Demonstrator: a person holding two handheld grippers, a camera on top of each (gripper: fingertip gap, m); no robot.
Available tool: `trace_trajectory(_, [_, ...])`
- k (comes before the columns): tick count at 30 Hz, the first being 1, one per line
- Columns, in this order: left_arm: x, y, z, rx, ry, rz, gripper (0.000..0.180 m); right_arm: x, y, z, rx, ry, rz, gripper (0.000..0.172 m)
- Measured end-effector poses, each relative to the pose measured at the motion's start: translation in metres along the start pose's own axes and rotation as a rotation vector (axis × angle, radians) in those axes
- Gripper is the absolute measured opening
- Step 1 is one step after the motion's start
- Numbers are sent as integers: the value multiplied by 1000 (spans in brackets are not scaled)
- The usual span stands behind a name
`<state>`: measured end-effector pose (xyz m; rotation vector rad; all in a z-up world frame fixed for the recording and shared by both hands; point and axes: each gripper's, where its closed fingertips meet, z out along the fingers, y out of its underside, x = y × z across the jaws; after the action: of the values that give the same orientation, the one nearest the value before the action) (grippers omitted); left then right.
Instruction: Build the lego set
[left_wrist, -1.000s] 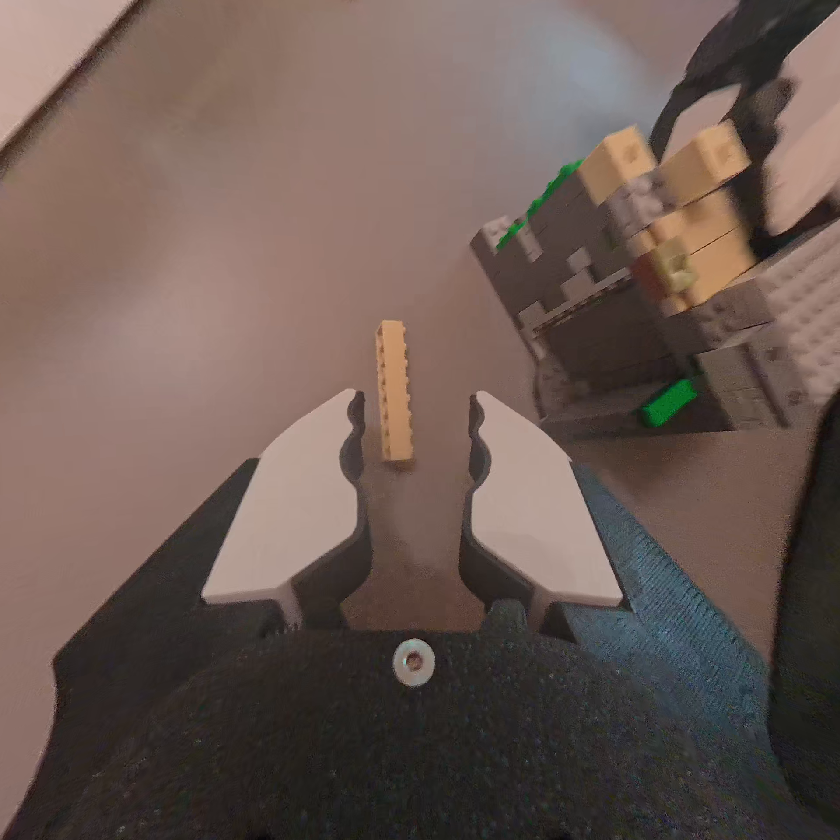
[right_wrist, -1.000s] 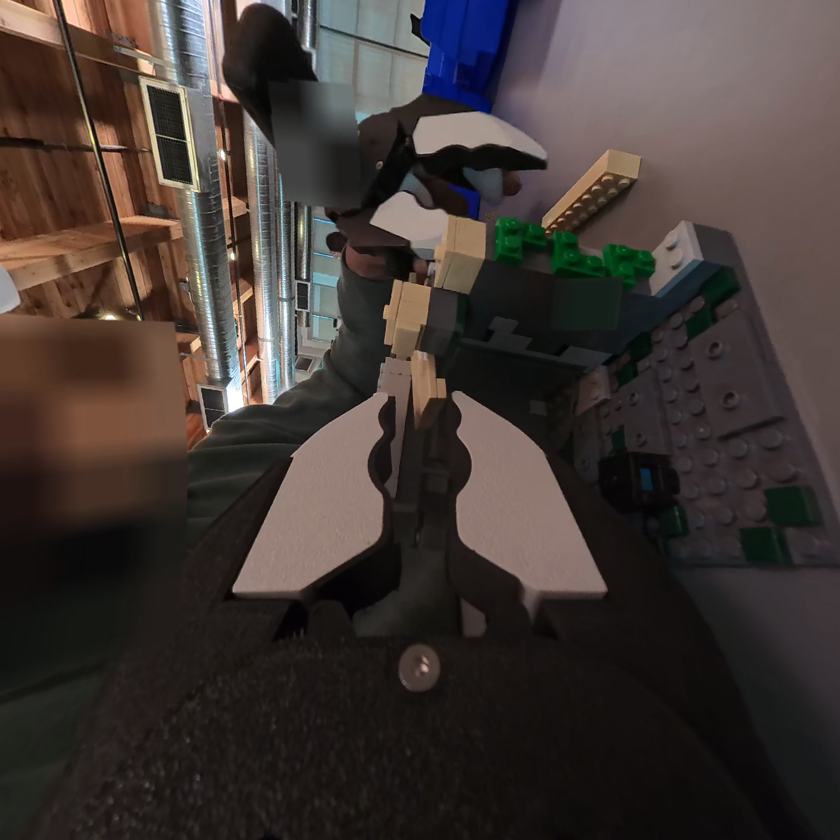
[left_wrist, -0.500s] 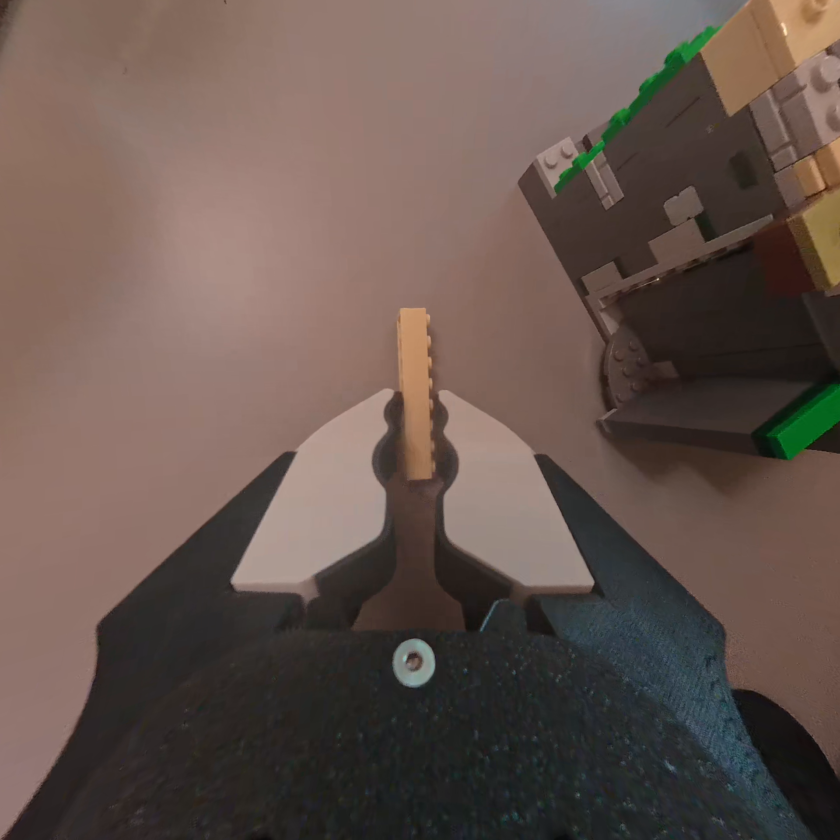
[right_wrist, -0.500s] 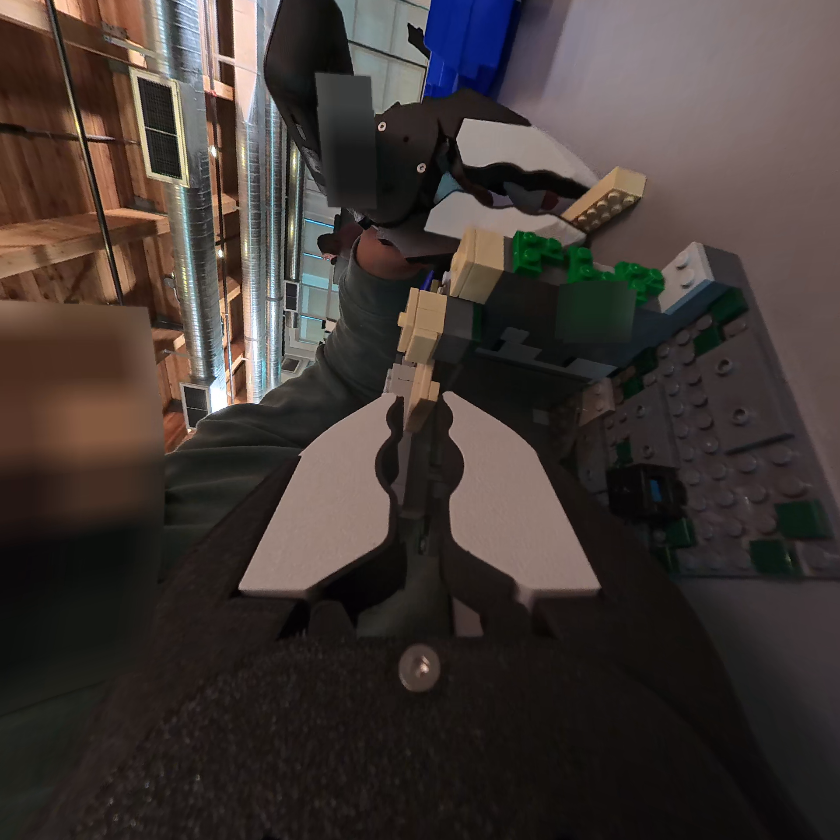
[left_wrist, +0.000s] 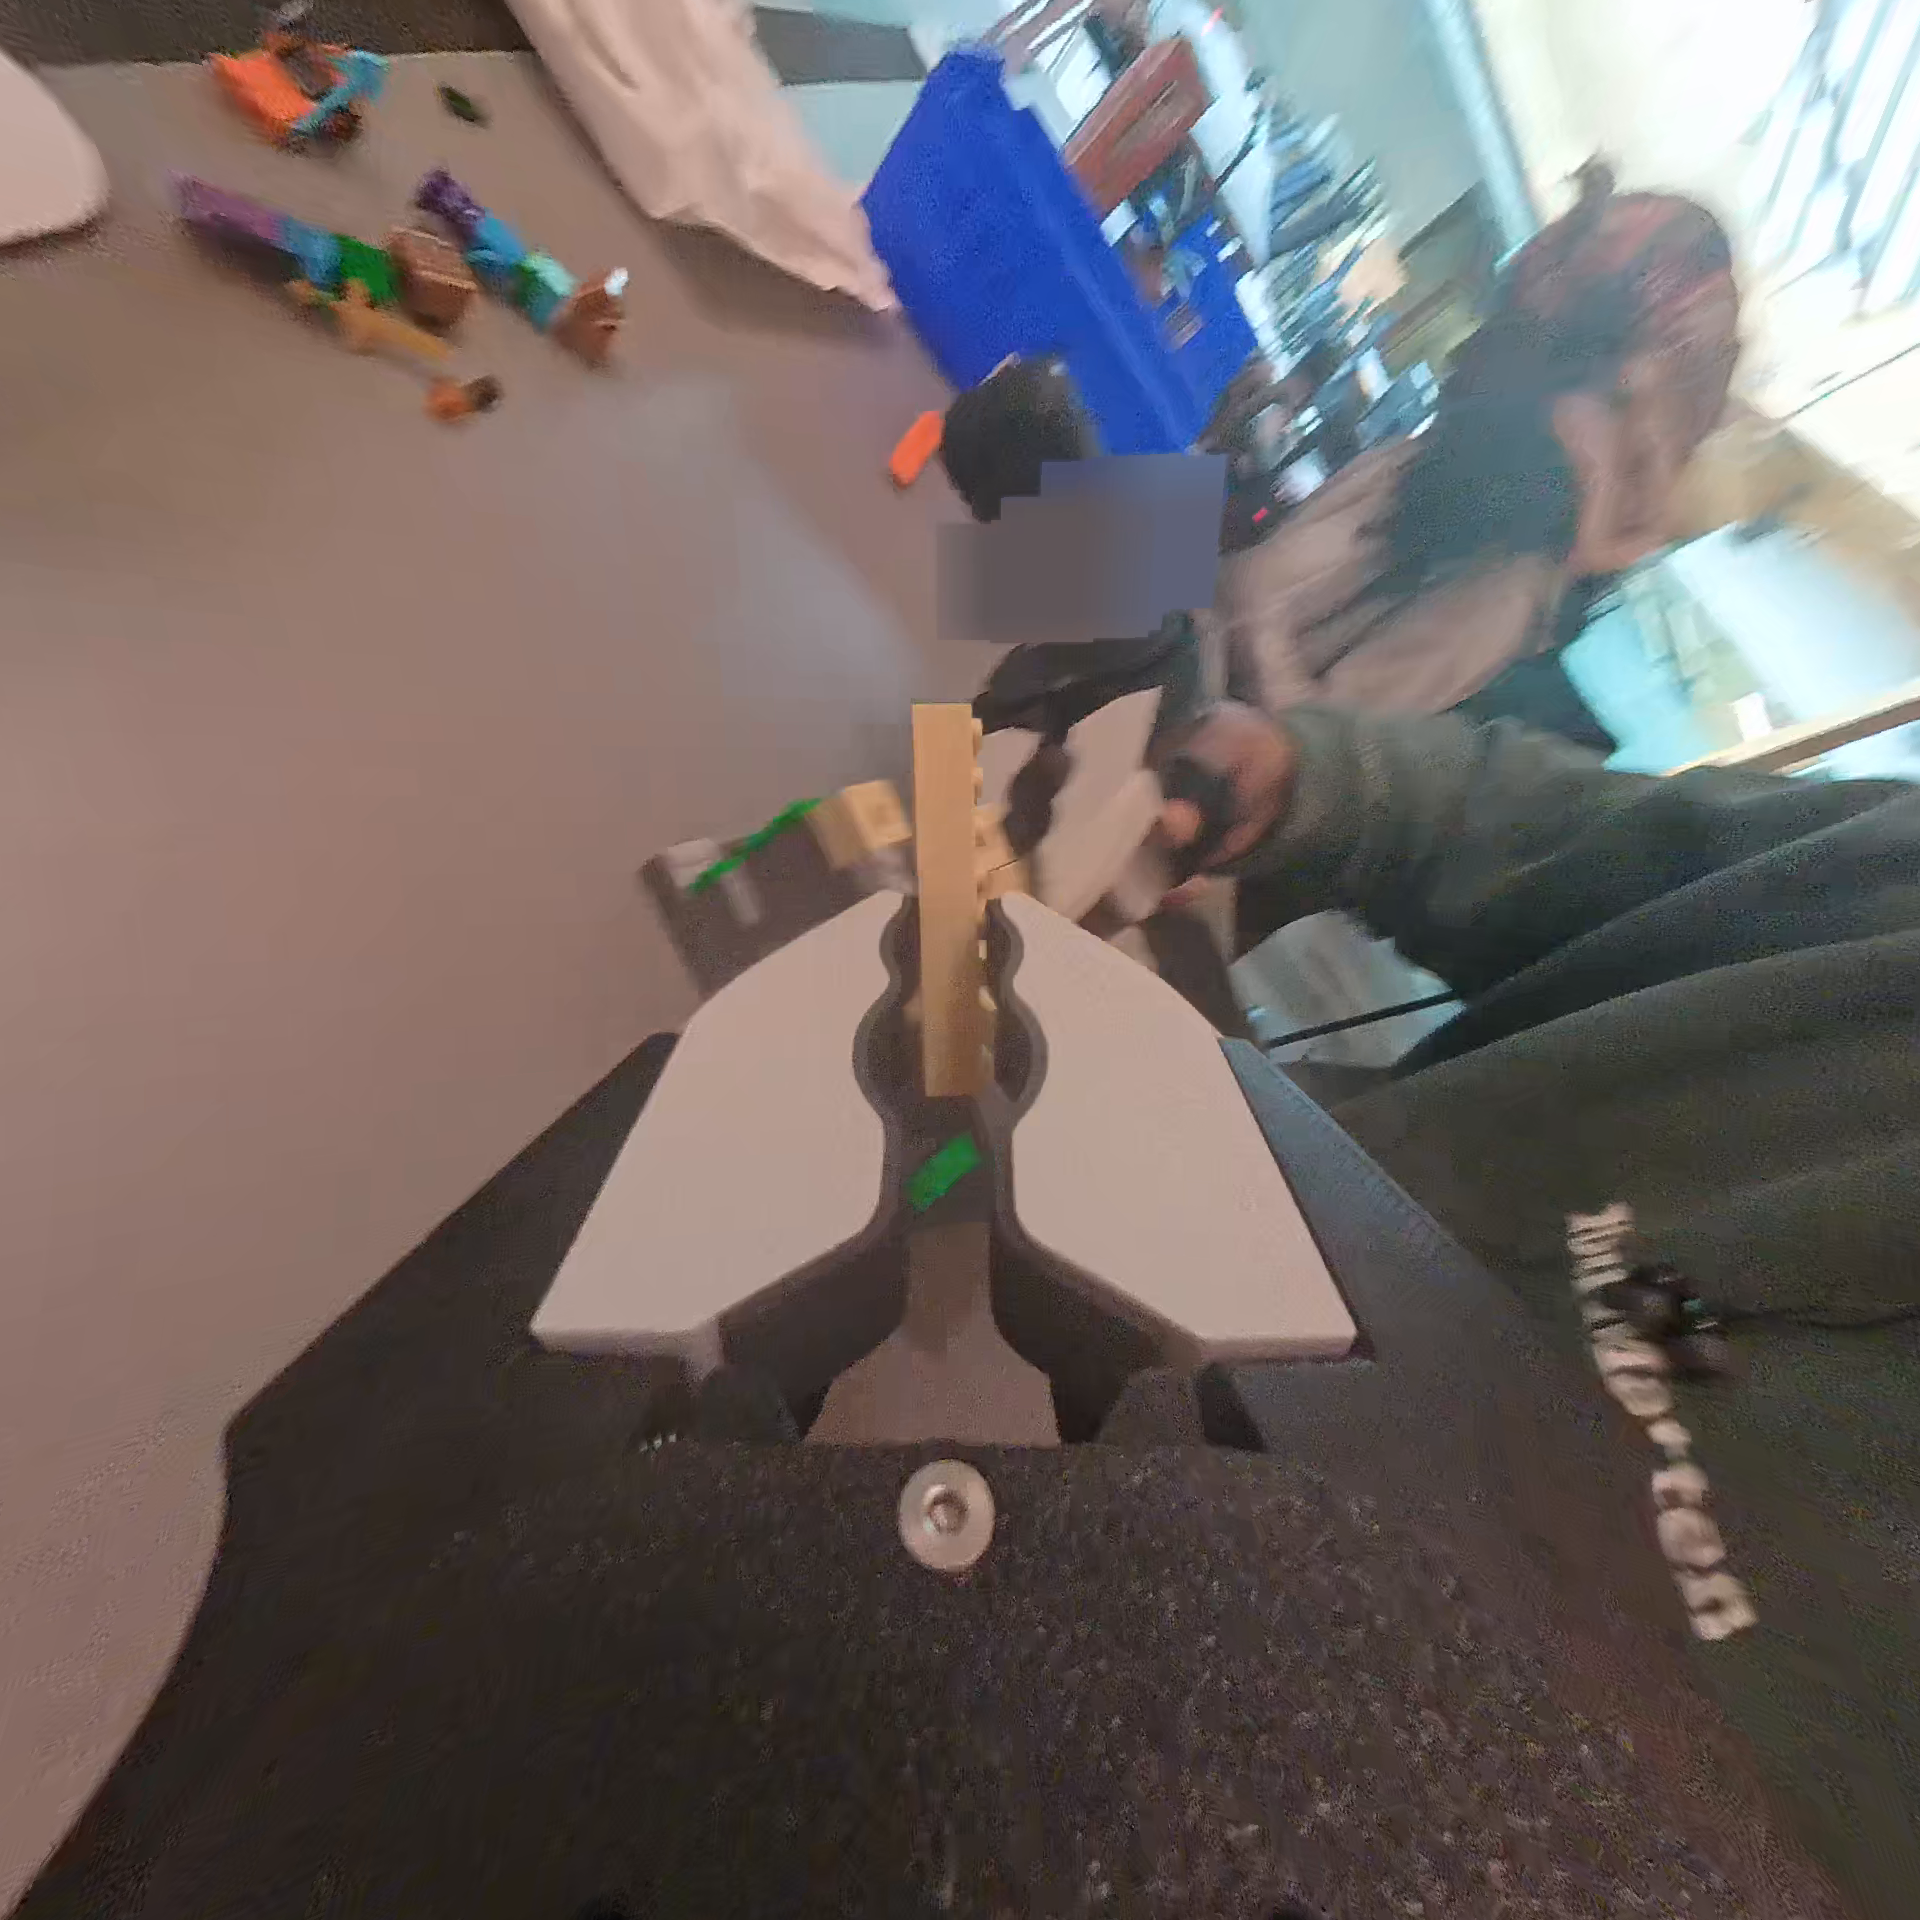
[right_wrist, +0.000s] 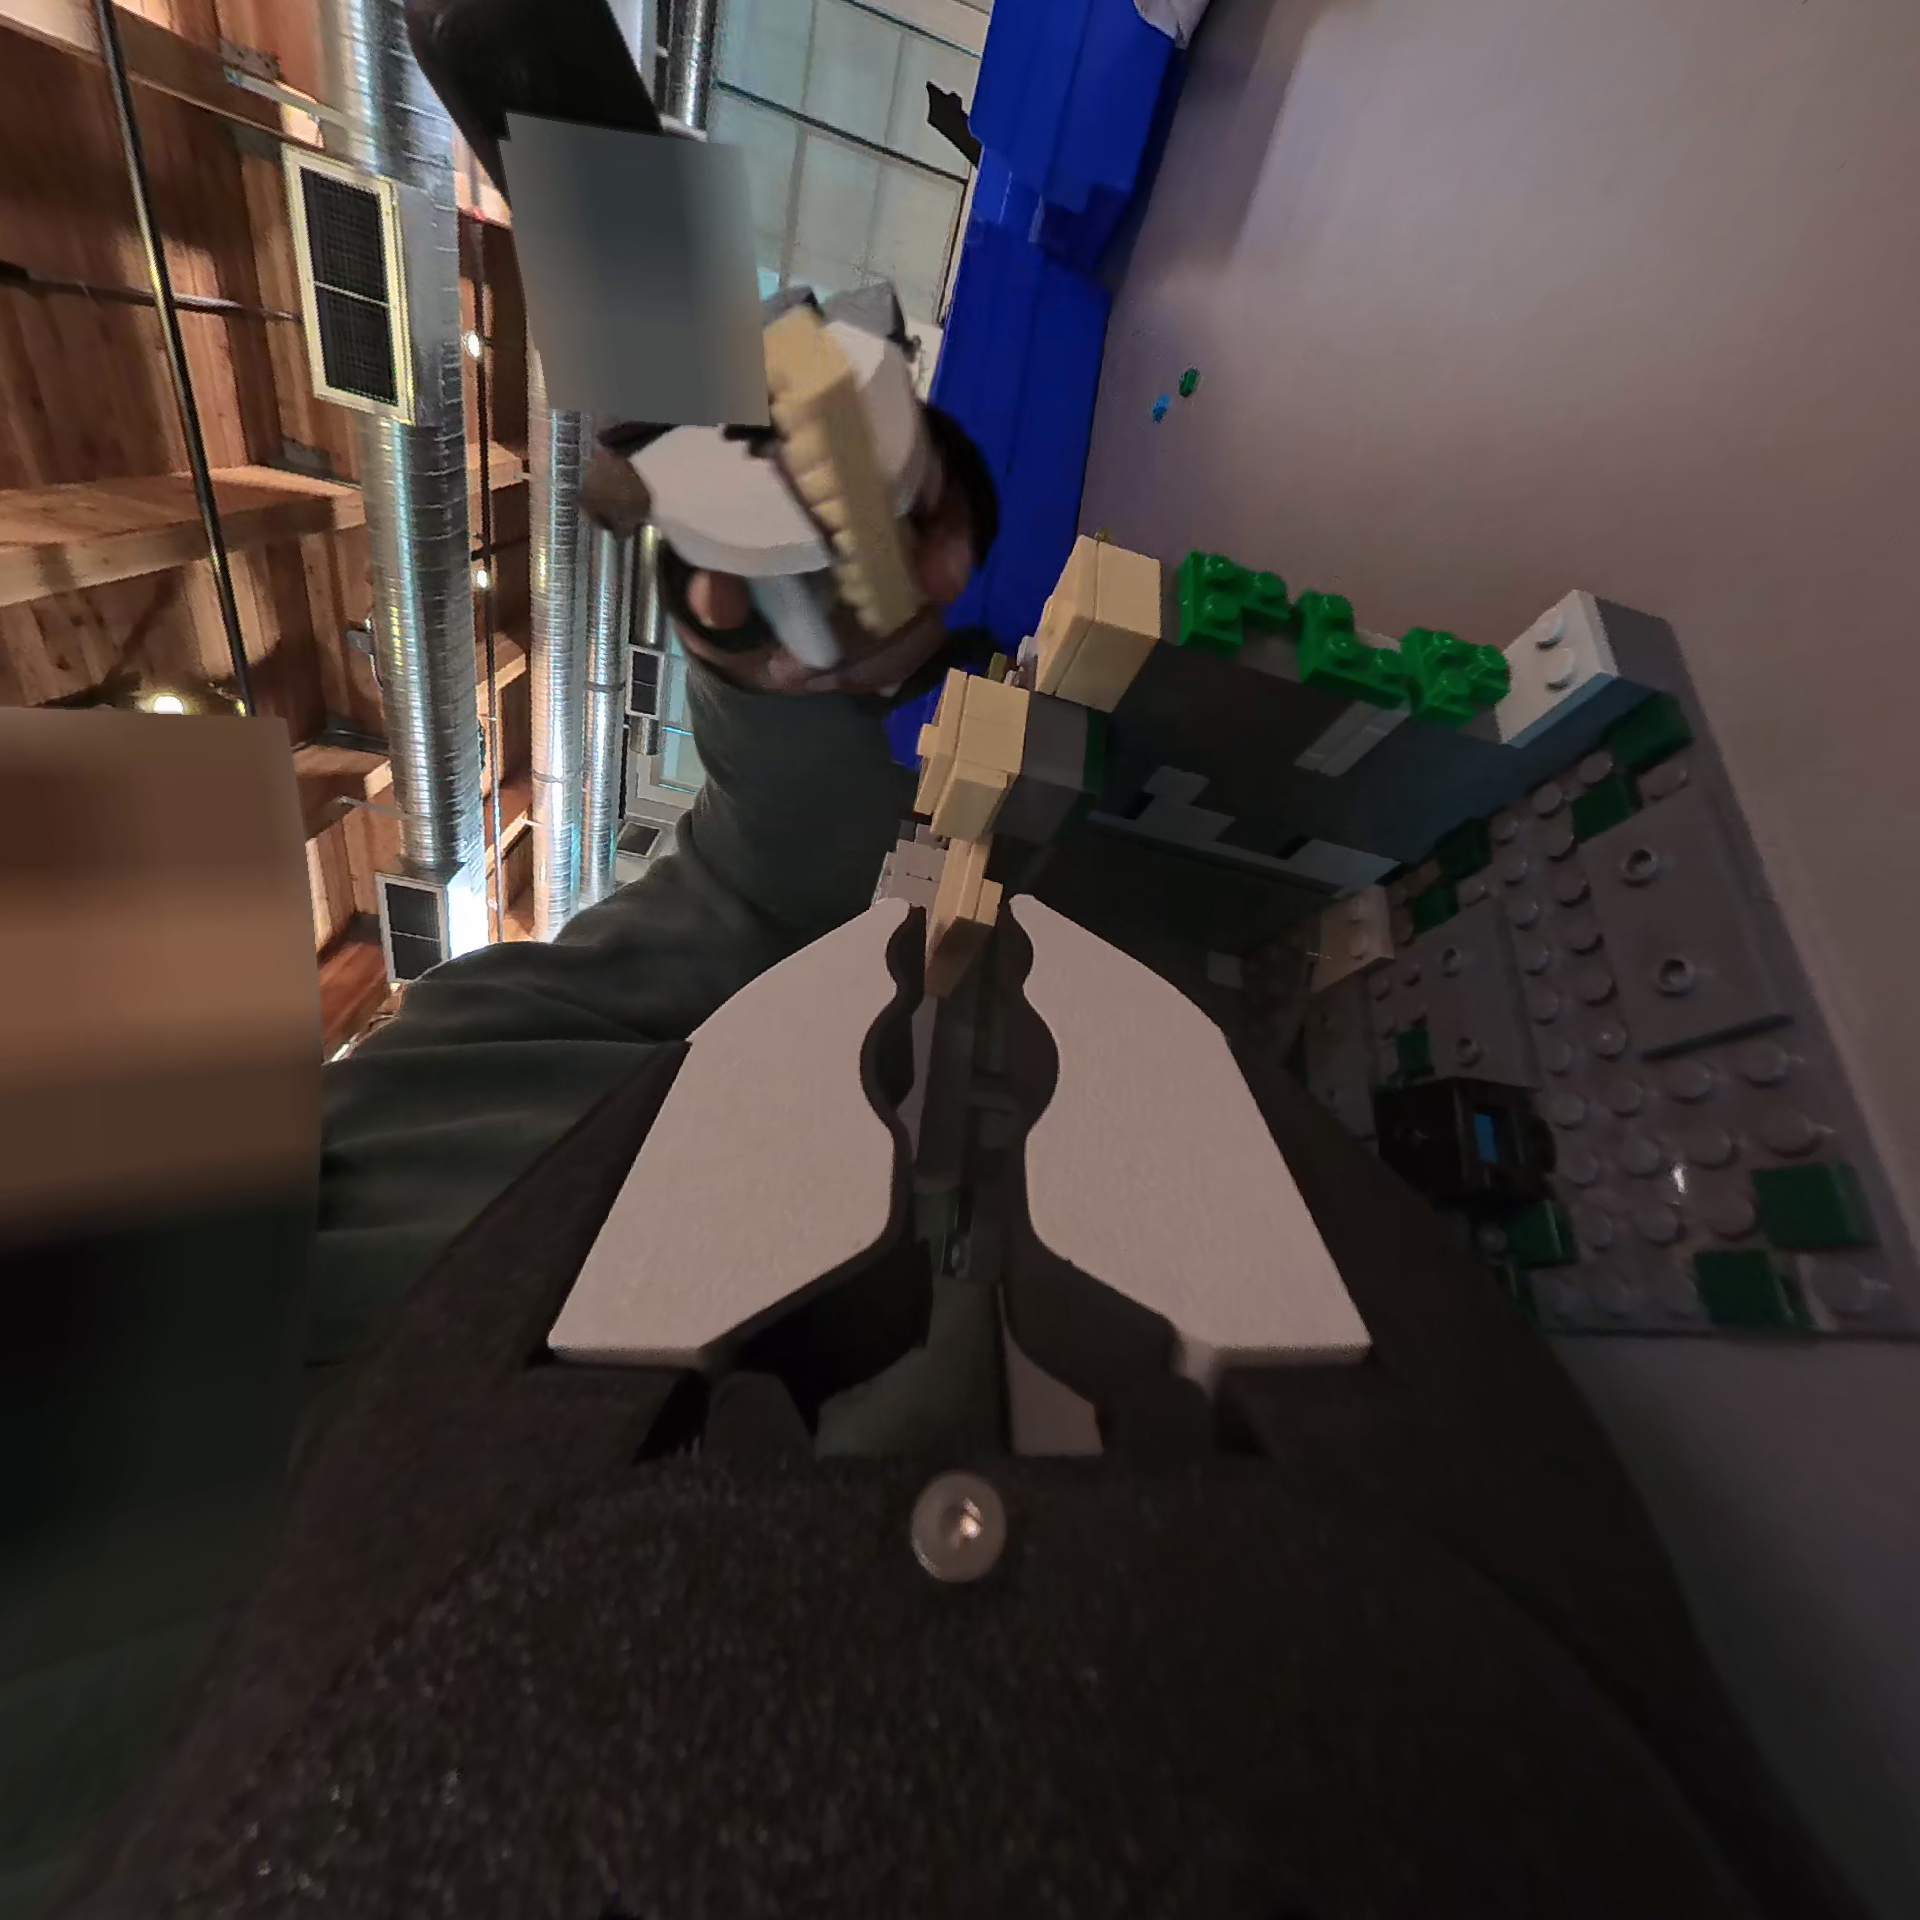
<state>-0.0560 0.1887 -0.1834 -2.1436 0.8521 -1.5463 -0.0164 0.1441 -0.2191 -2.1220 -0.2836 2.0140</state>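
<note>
My left gripper (left_wrist: 951, 920) is shut on a long tan brick (left_wrist: 943, 831) and holds it in the air, studs to the right. The right wrist view shows the same brick (right_wrist: 842, 488) clamped between the left gripper's white fingers (right_wrist: 727, 499), above the model. My right gripper (right_wrist: 961, 920) is shut on a tan piece (right_wrist: 964, 894) at the top edge of the brick model (right_wrist: 1247, 748), a dark grey wall with tan and green bricks on a grey baseplate (right_wrist: 1662, 987). In the left wrist view the model (left_wrist: 748, 894) lies just behind the held brick, with the right gripper's fingers (left_wrist: 1101, 790) on it.
A blue bin (left_wrist: 1018, 260) stands at the table's far side, also in the right wrist view (right_wrist: 1049, 208). Several loose coloured brick figures (left_wrist: 416, 270) and an orange piece (left_wrist: 914, 447) lie on the grey table (left_wrist: 364, 675). A person's sleeve (left_wrist: 1507, 831) crosses at the right. The left gripper's tips are roughly 8 cm from the right gripper's.
My left gripper shut on the tan brick lying on the table, lifted it and swung toward the model. My right gripper tightened slightly on the model's tan piece and stayed put.
</note>
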Motion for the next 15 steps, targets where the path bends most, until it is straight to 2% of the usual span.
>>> trace_trajectory(6, [29, 6, 25, 36, 86, -137, 12, -2, 1, 0, 8, -17, -14, 12])
trace_trajectory(15, [20, 23, 37, 2, 1, -98, 17, -3, 1, 0, 0, -35, -25, 12])
